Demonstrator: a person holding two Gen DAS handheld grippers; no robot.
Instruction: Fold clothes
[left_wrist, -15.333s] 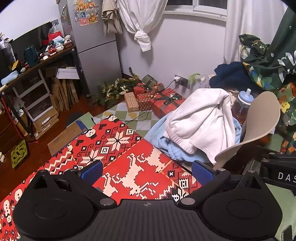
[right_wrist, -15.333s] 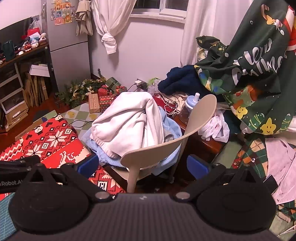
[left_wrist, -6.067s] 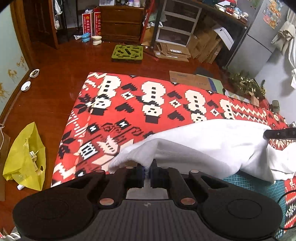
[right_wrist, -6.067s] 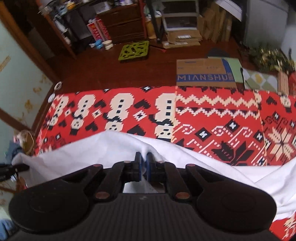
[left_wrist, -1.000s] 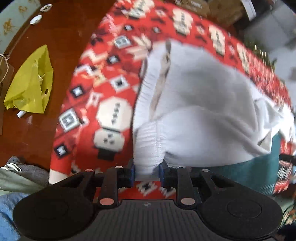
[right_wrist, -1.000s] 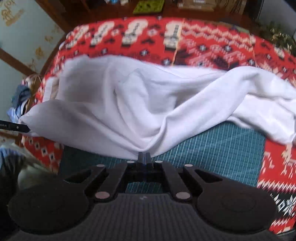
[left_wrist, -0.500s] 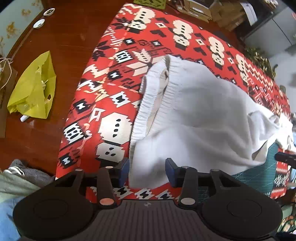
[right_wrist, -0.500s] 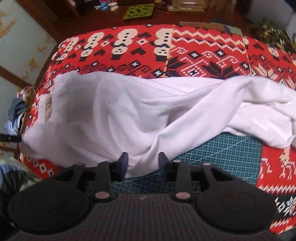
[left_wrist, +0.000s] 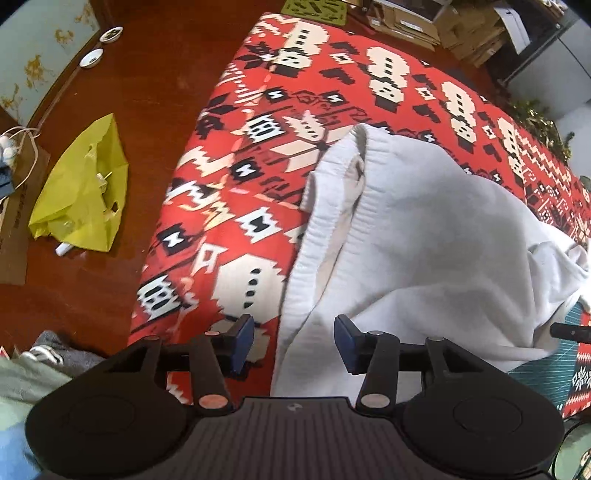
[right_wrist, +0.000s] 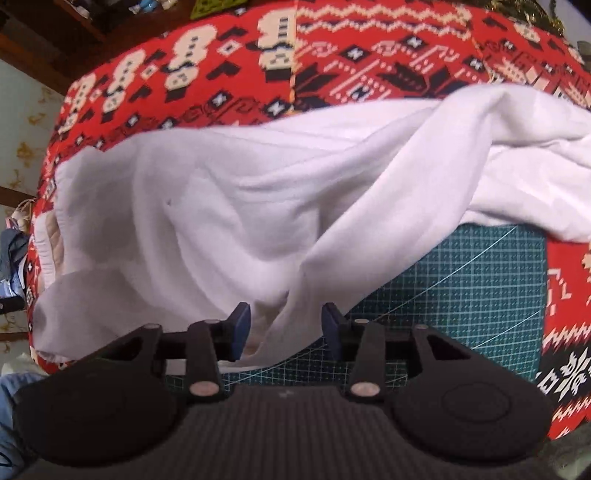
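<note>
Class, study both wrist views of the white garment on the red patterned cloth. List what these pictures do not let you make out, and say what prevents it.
- White garment: its far end runs off the right edge of both views, so its full shape is unknown.
- Green cutting mat: largely covered by the garment in the right wrist view.
- Yellow bag: contents too small to tell, left wrist view.
- Red patterned cloth: blurred in the right wrist view.

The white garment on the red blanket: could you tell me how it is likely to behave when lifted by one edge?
The white garment lies in soft folds, so it will probably sag and trail. Its ribbed band looks thick, perhaps easier to pinch.
</note>
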